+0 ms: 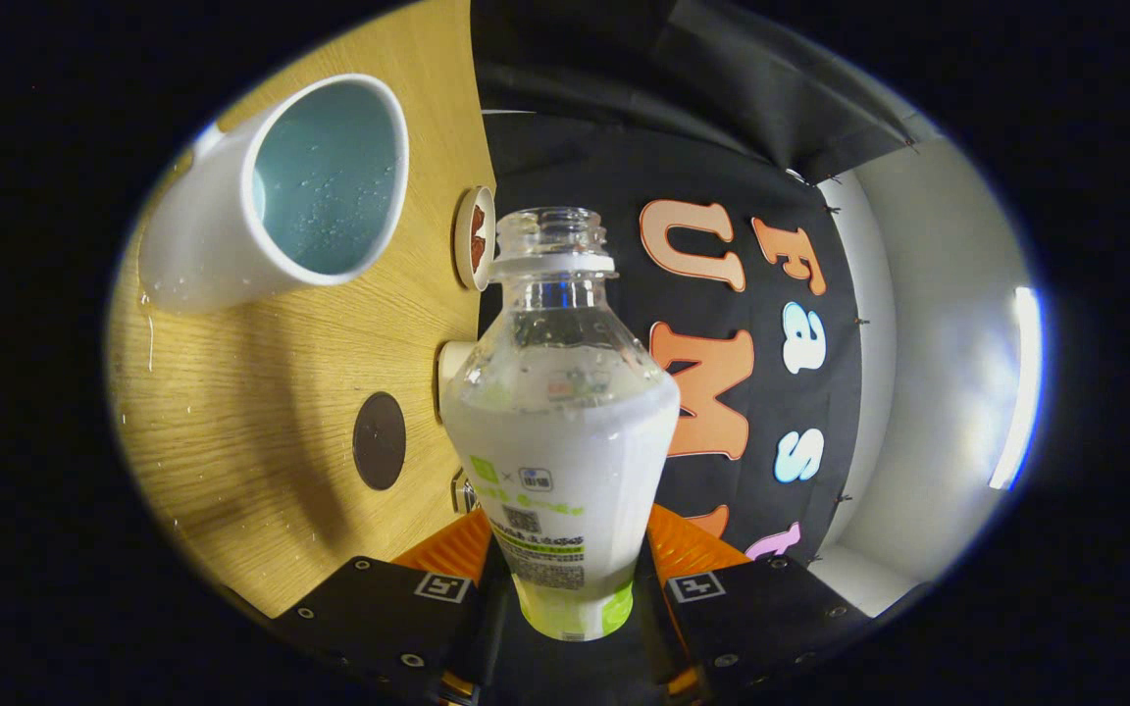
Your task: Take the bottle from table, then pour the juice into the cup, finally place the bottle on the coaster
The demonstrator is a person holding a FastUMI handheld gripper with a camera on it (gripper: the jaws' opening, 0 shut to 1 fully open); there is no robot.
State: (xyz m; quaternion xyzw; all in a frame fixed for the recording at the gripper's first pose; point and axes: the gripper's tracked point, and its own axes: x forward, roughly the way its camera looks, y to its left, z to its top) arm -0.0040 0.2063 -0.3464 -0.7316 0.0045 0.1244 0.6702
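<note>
The claw [565, 588] is clamped on the bottle [565, 431], one finger pressed to each side of its lower body, and the whole view is rolled over so the wooden worktop [261, 392] stands like a wall beside it. The bottle is uncapped, its open neck pointing ahead of the fingers, and pale juice sits in its lower part with droplets clinging to the clear shoulder. Beyond the neck and off to one side is the white cup [281, 191], its pale blue inside facing us, beaded with drops; whether any juice has pooled in it I cannot tell. Droplets also fleck the worktop near the cup. Just behind the neck, a round coaster [474, 238] with a red pattern lies on the worktop, and nearer the fingers sits a dark round disc [379, 441]. By my reading the pour is the step in hand. To do it well, bring the bottle's mouth right over the cup's rim before tipping further, tilt slowly so the juice runs in a thin stream, and keep the squeeze firm, since a wet bottle could slip.
</note>
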